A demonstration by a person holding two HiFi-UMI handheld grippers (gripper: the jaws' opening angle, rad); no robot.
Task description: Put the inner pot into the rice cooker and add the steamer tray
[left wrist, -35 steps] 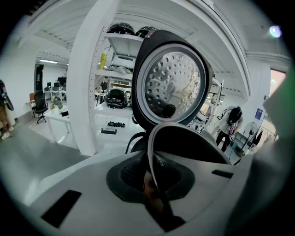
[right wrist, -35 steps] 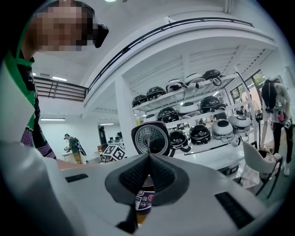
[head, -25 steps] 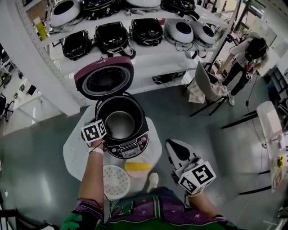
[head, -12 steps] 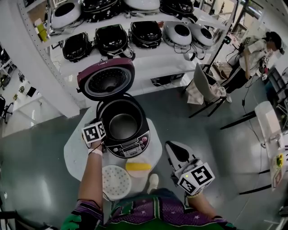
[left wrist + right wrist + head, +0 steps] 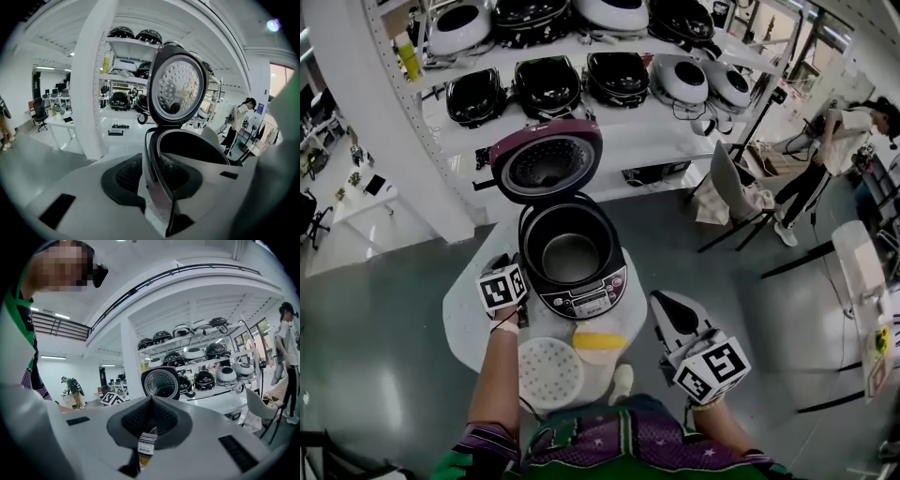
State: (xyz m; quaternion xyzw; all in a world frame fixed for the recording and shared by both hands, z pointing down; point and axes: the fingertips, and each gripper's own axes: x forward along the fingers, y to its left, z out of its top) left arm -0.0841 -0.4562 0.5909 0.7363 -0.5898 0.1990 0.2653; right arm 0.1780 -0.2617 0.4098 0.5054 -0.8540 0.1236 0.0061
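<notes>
The left gripper [image 5: 151, 174] stood part-open astride the left rim of the rice cooker [image 5: 581, 302], pressing nothing. In front of the cooker the steamer tray [image 5: 548, 373] lay on the worktop [image 5: 464, 323], yet to go in, while the empty inner pot [image 5: 570, 255] sat inside the cooker. Right of the cooker, the right gripper [image 5: 149, 420] hung shut, with only a small label [image 5: 146, 446] at its pads.

Bright, even light; fisheye-warped edges
</notes>
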